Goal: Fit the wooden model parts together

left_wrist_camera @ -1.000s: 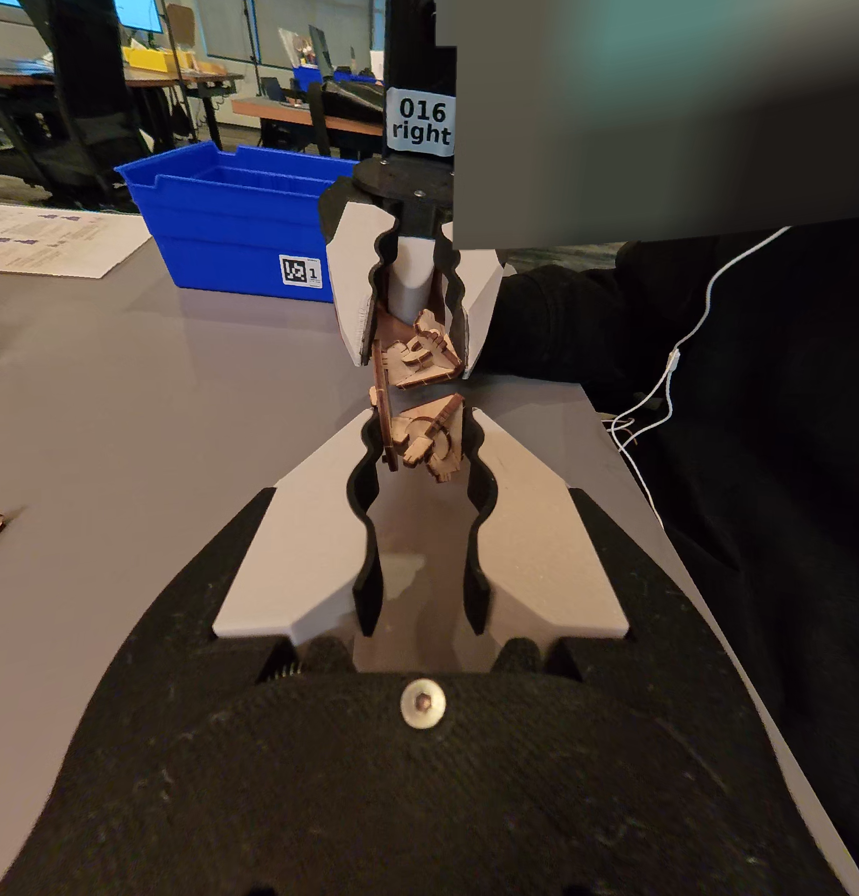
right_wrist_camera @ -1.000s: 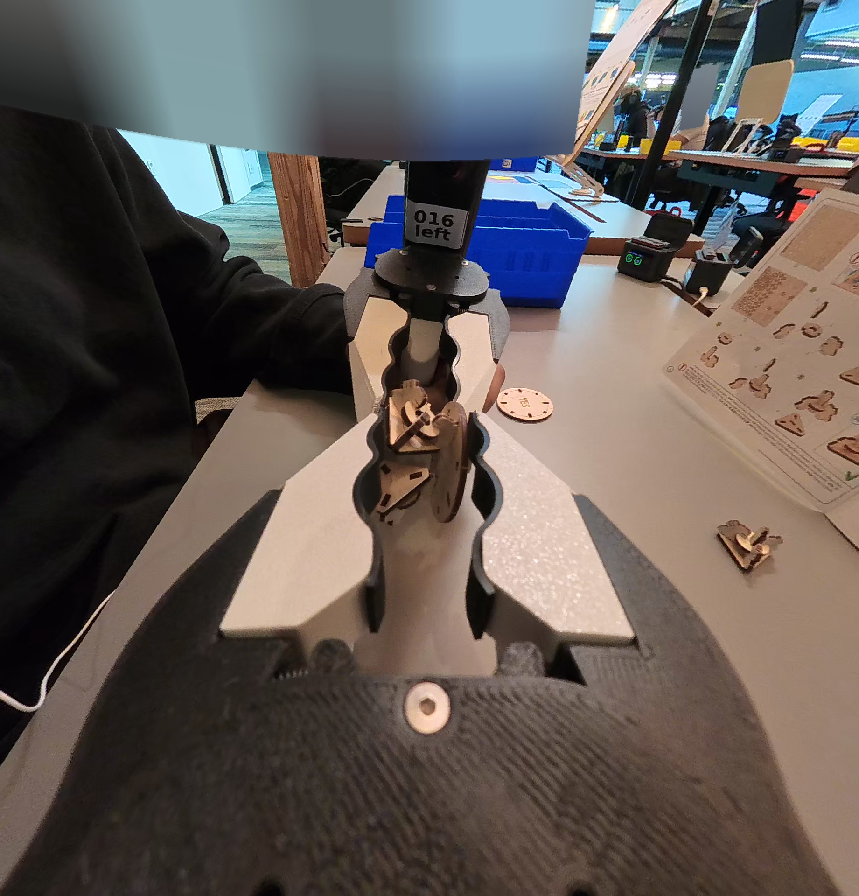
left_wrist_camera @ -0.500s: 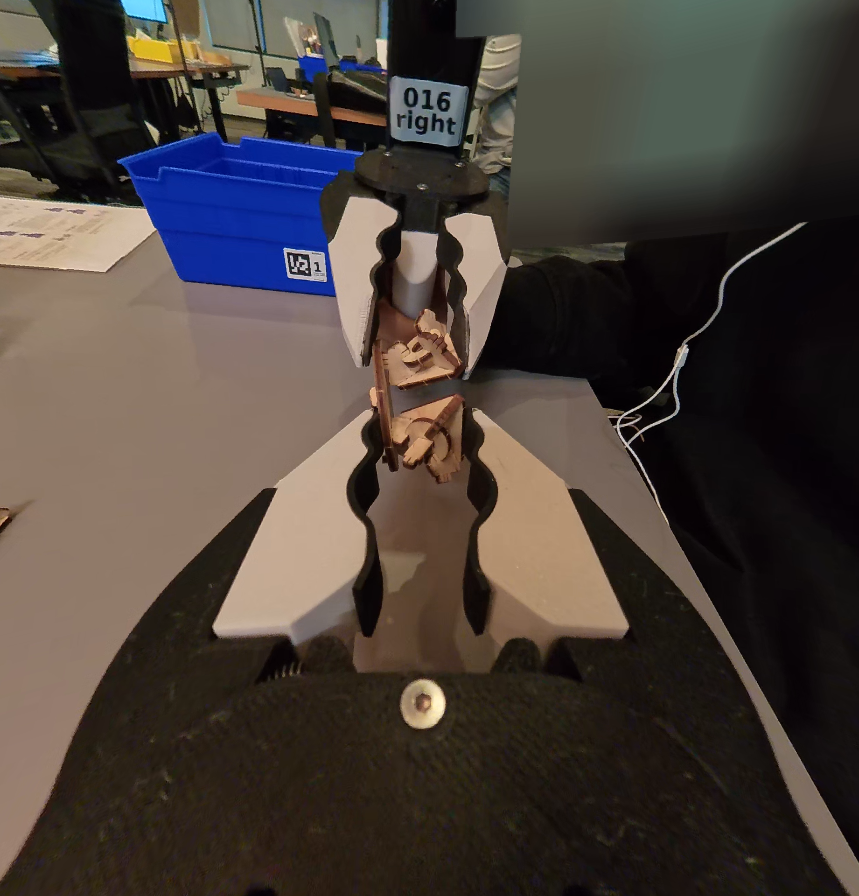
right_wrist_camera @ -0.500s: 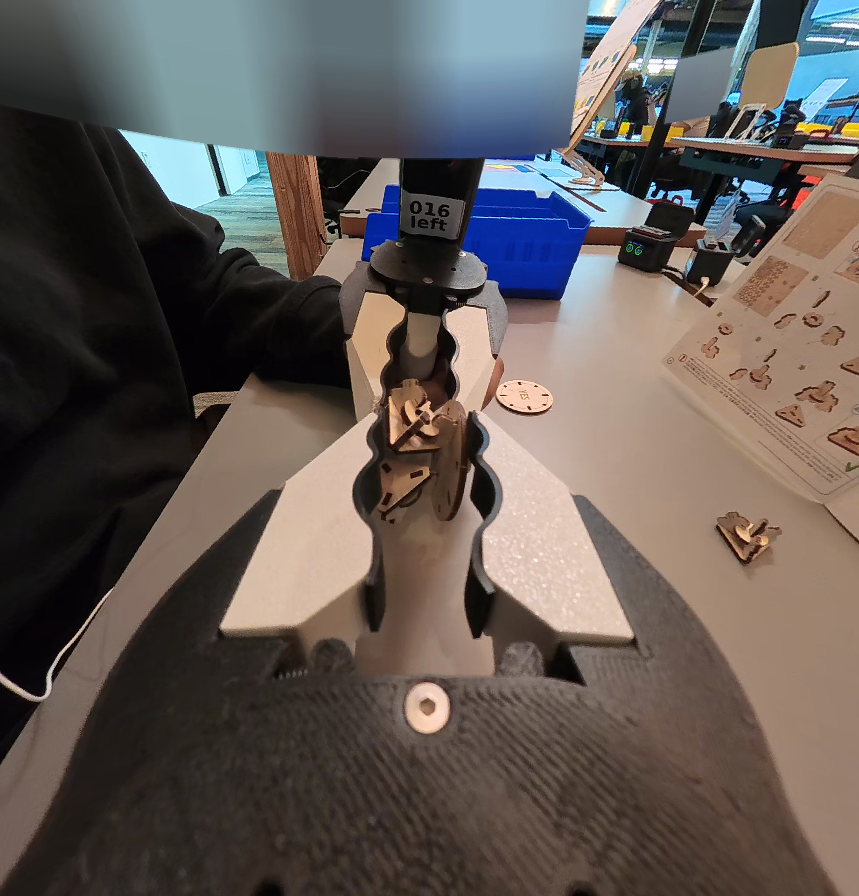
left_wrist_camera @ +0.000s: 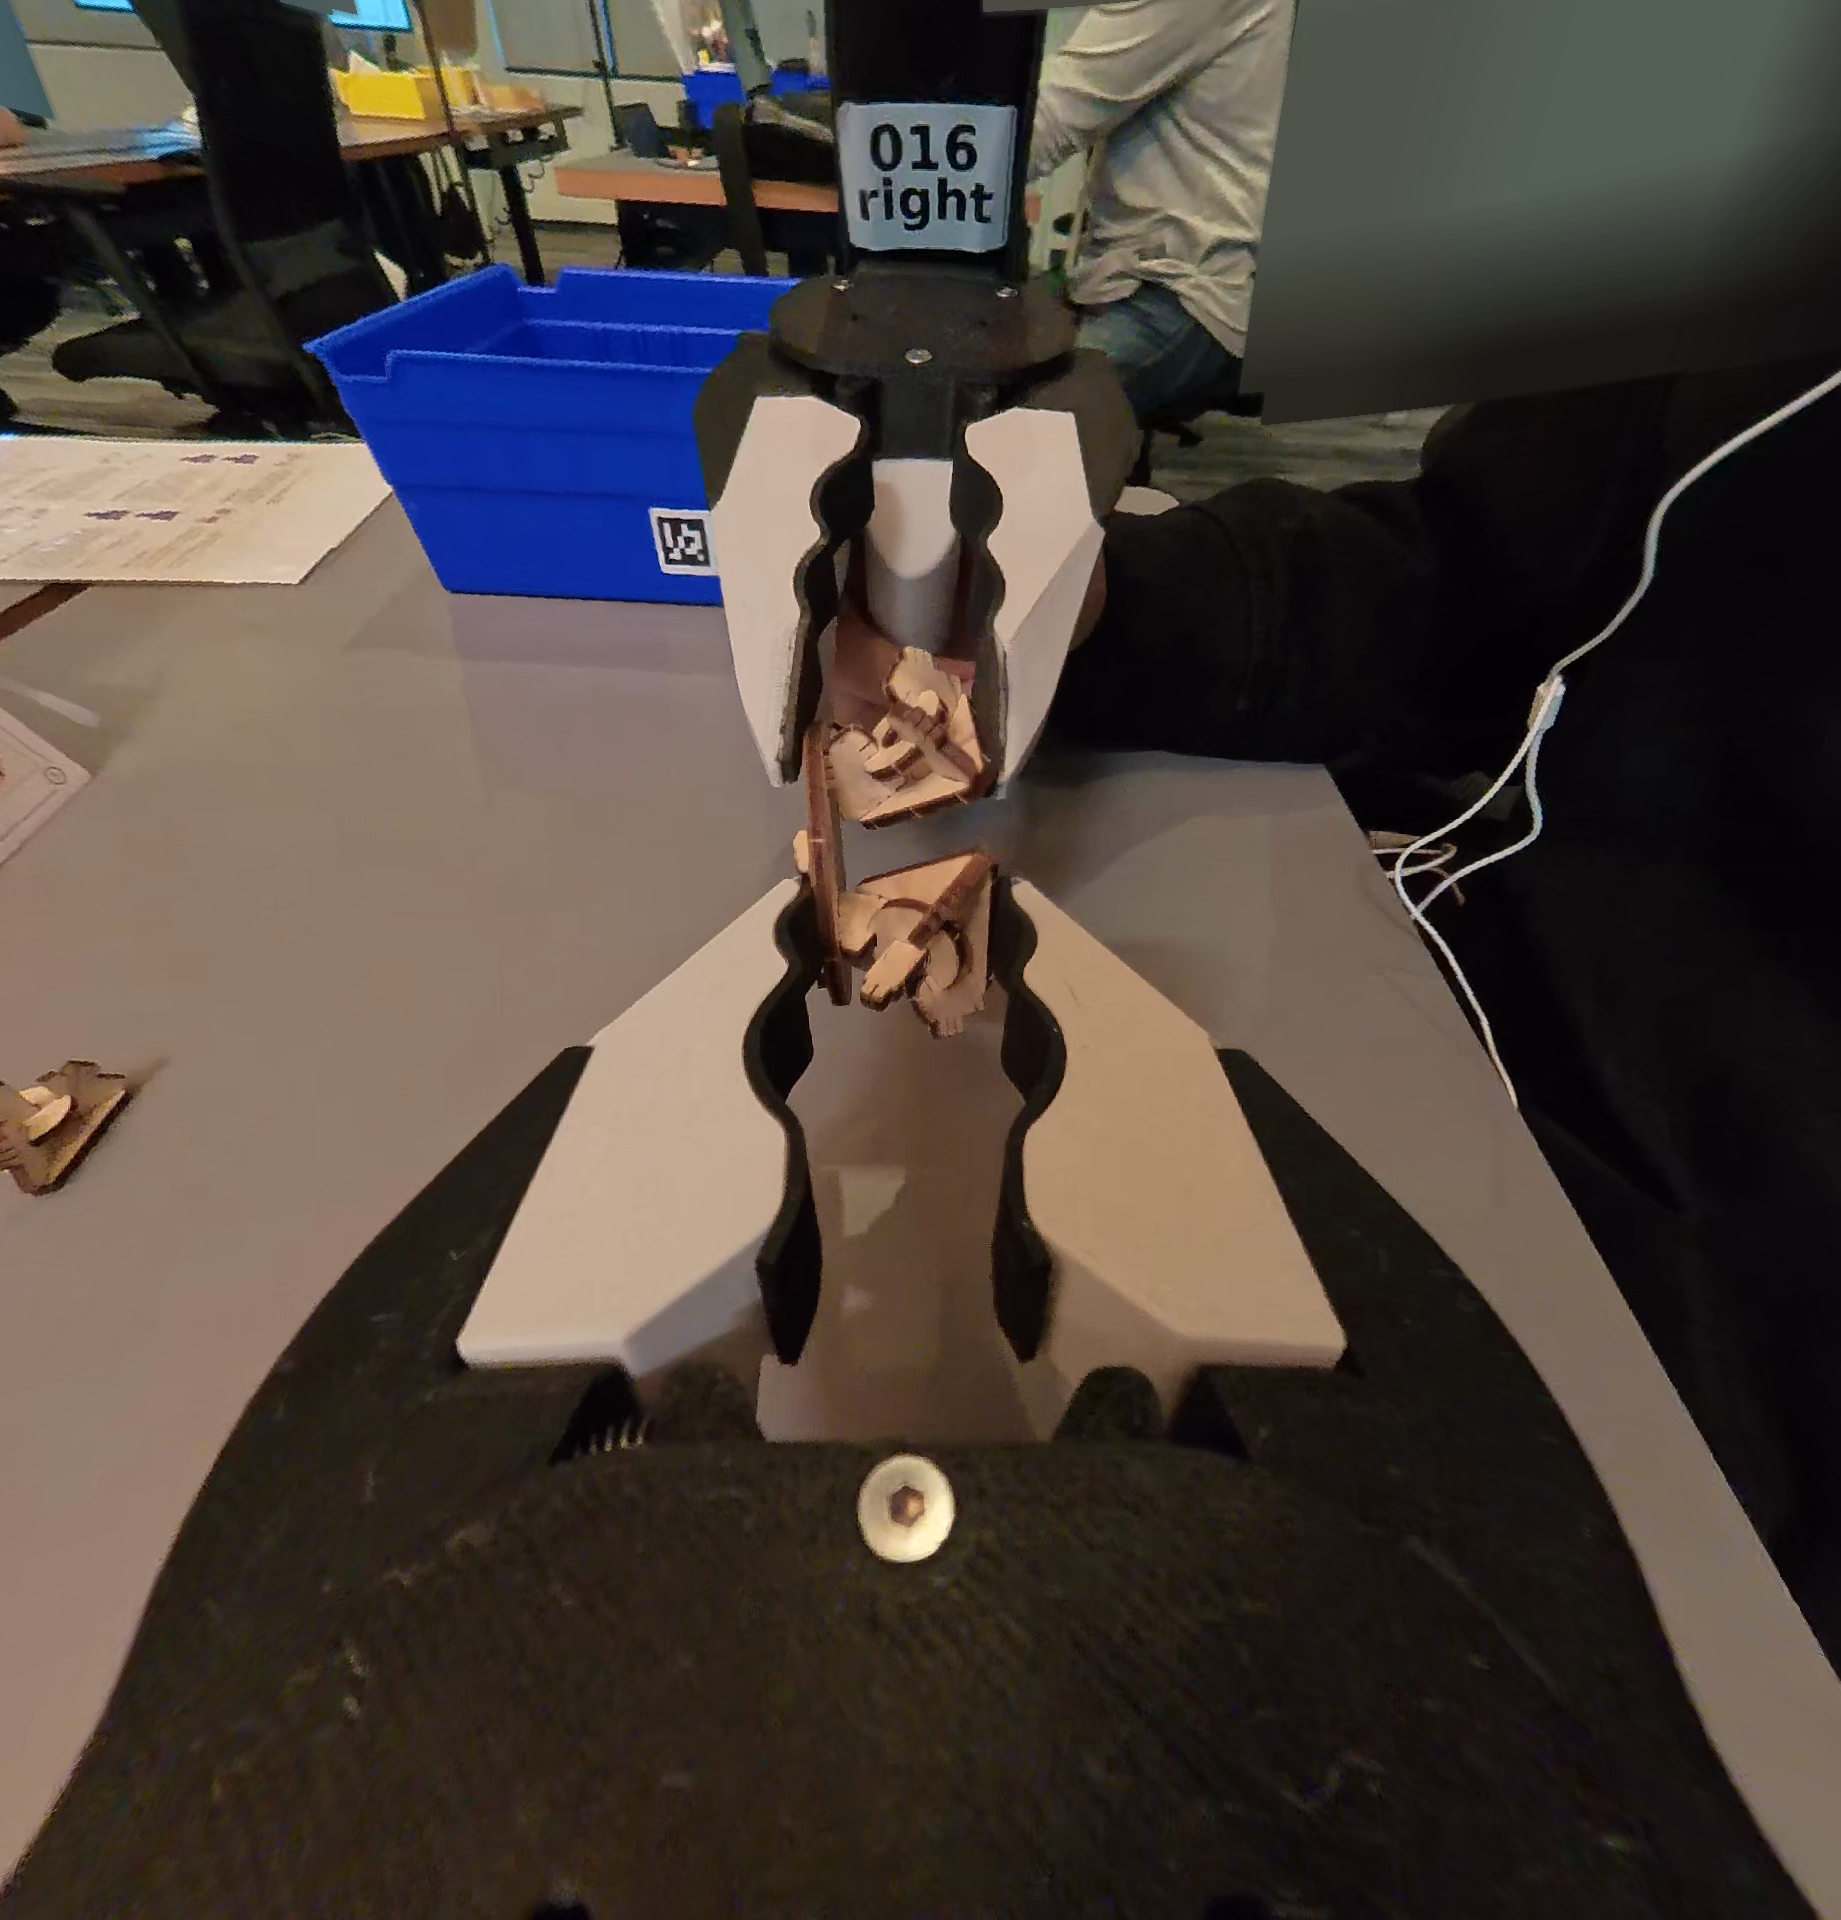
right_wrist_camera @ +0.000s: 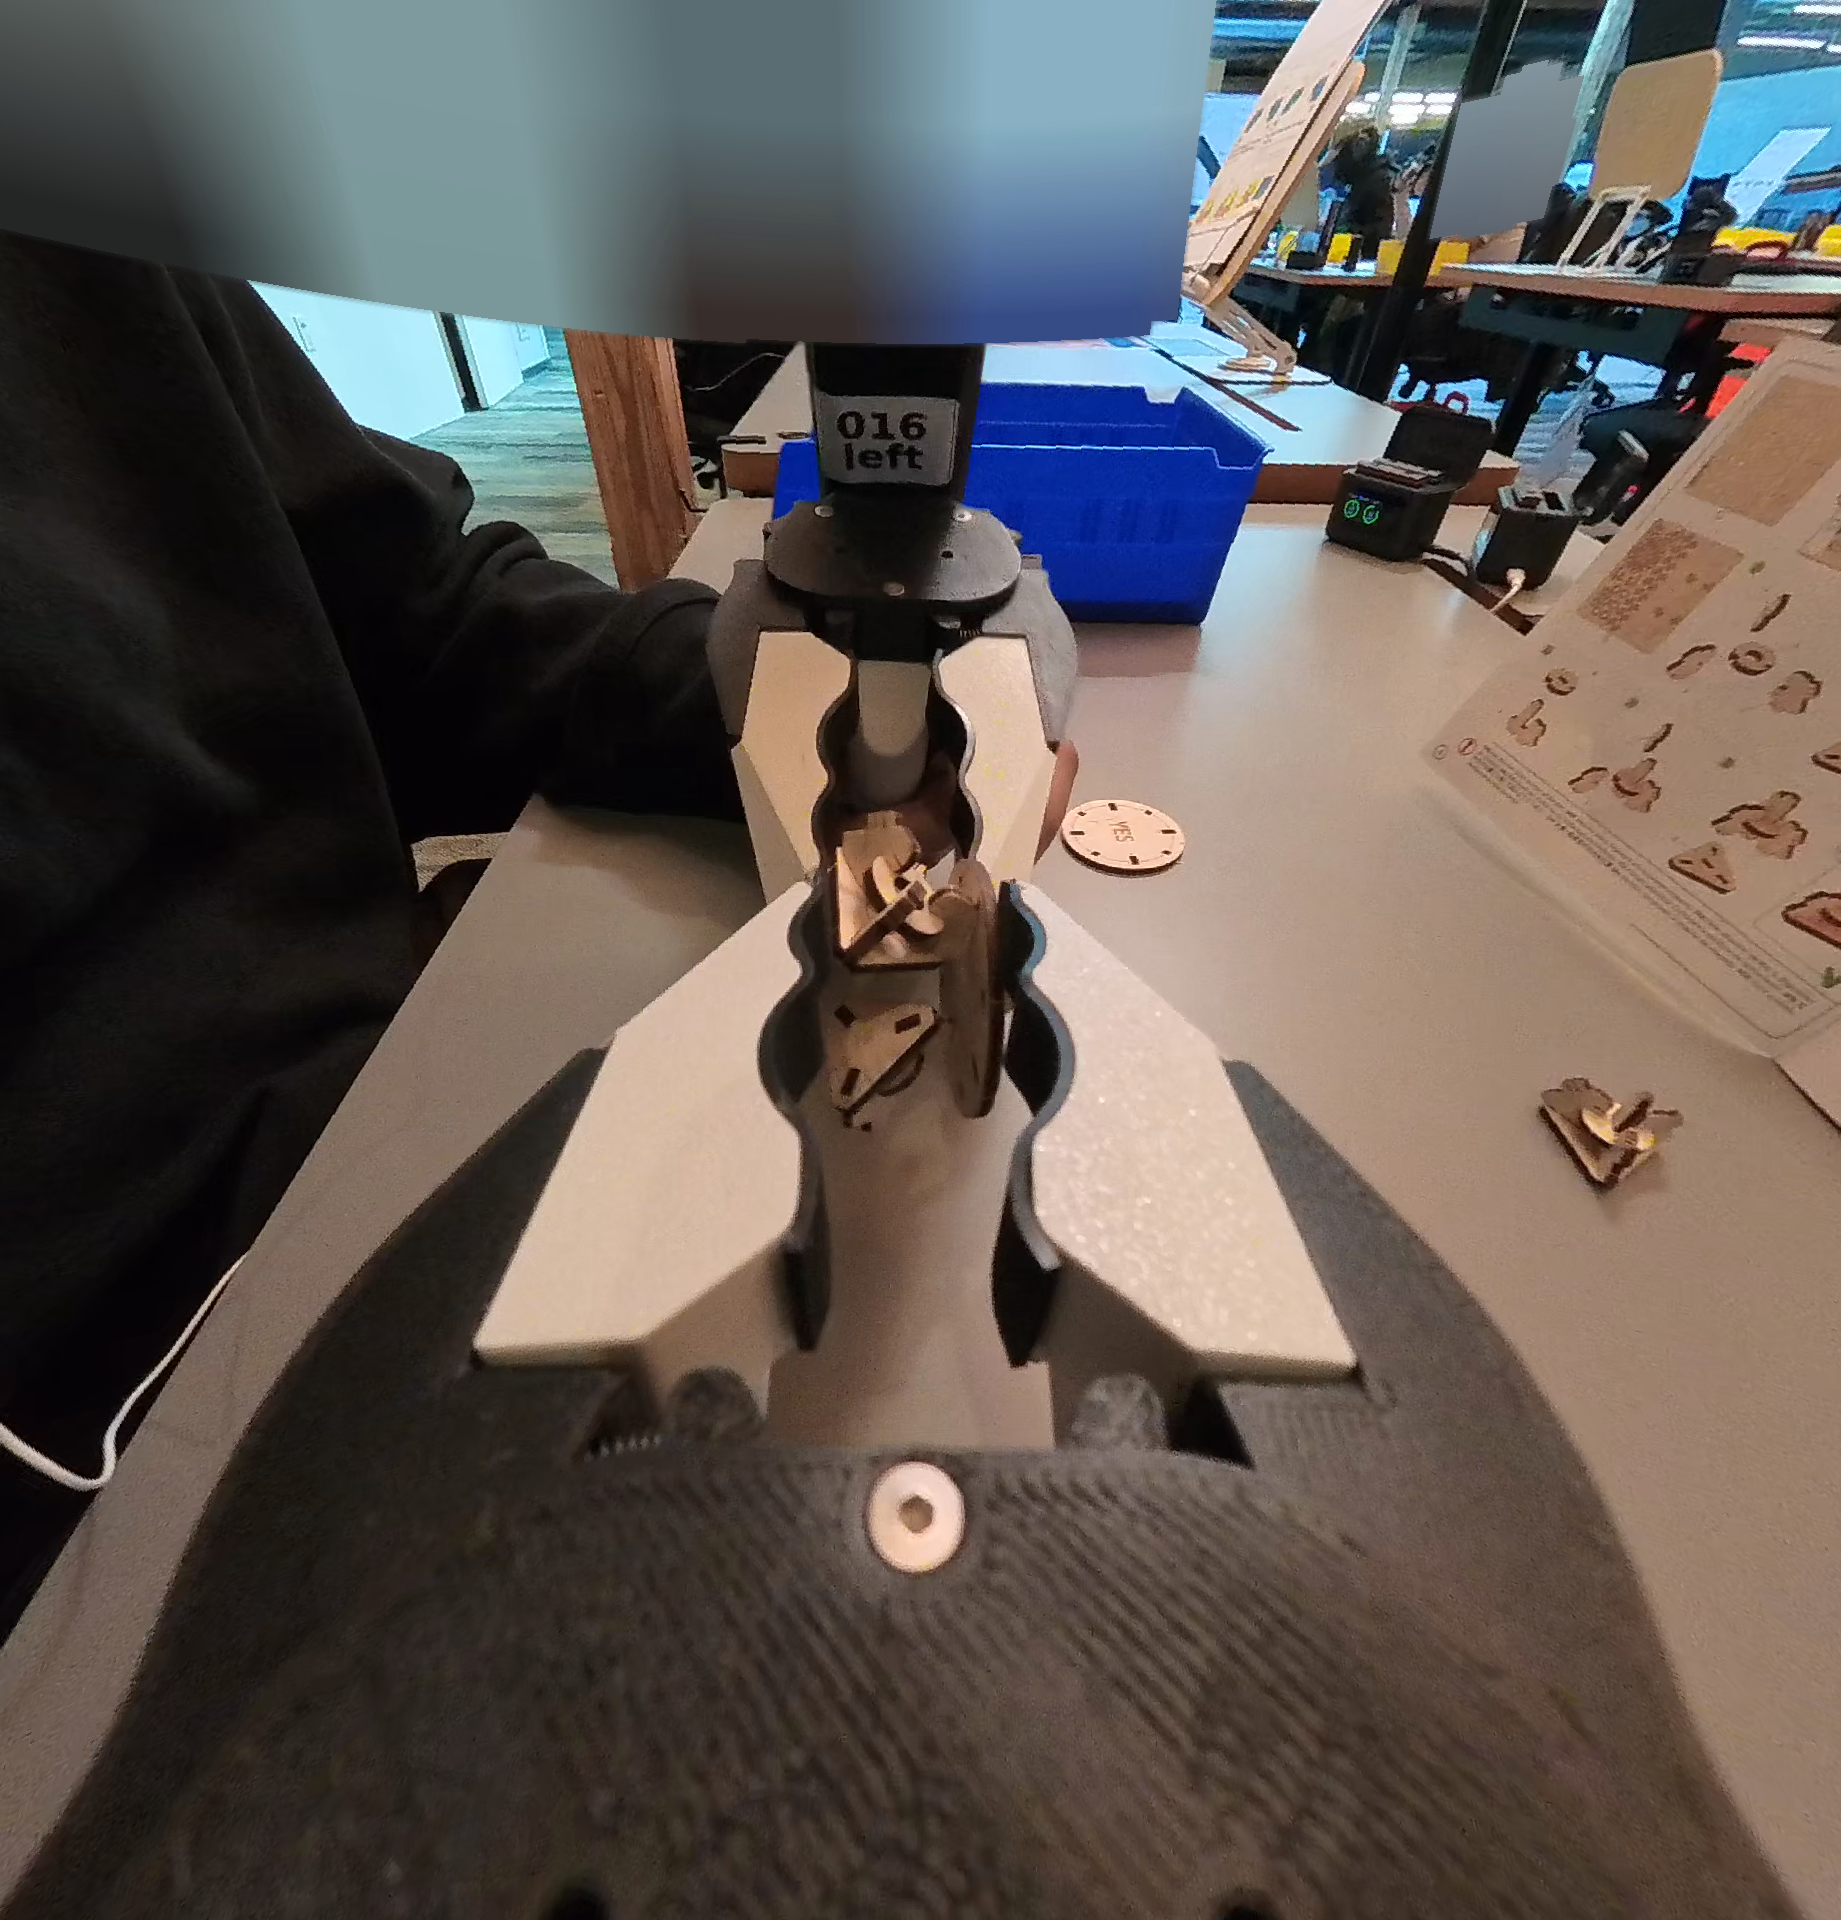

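Grippers, two, meet tip to tip: left gripper [left_wrist_camera: 900, 914] and right gripper [right_wrist_camera: 911, 935] both clamp one wooden assembly [left_wrist_camera: 895, 852]; one loose wedge [right_wrist_camera: 1607, 1138] and one disc [right_wrist_camera: 1122, 836] lie rightward, table edge [left_wrist_camera: 1415, 935] close.

Between your two grippers, tip to tip, the wooden assembly [left_wrist_camera: 900, 842] filled the gap. Ahead on your left the blue bin [left_wrist_camera: 542, 436] and a paper sheet [left_wrist_camera: 147, 509] blocked the table [left_wrist_camera: 376, 831]; open grey surface lay between them and a small wooden piece [left_wrist_camera: 38, 1122].
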`<state>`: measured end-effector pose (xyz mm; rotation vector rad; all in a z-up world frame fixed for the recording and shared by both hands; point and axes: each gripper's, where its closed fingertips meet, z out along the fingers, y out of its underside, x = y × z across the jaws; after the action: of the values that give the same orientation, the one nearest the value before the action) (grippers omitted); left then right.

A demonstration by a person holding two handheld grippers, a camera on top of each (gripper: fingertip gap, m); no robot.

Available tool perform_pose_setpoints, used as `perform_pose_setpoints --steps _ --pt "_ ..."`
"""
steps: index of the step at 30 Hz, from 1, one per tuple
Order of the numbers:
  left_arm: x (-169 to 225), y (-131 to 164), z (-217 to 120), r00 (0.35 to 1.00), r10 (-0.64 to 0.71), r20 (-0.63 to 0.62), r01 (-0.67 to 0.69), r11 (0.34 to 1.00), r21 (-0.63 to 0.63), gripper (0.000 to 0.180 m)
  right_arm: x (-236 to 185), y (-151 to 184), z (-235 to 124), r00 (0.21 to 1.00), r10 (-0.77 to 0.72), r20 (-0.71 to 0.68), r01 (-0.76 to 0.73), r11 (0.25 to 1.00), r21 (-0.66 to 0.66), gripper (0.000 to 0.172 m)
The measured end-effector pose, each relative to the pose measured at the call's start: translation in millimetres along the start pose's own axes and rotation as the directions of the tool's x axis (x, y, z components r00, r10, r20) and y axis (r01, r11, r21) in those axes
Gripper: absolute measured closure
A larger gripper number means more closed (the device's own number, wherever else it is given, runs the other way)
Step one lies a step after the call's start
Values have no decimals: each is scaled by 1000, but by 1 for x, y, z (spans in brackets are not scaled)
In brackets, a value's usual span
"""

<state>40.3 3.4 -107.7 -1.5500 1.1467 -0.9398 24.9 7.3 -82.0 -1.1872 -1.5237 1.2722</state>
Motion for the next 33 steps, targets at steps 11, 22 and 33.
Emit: perform_pose_setpoints --steps 11,22,33 --pt "-1 1 0 1000 0 9 0 1000 -5 152 0 1 0 1000 0 -1 0 1000 0 143" --pt "2 -6 -1 999 -52 -13 52 998 21 152 -2 -4 -1 999 -54 -1 54 998 28 142" --pt "1 -6 0 997 -76 -14 76 997 25 152 0 -6 -3 999 -48 -3 48 997 58 142"
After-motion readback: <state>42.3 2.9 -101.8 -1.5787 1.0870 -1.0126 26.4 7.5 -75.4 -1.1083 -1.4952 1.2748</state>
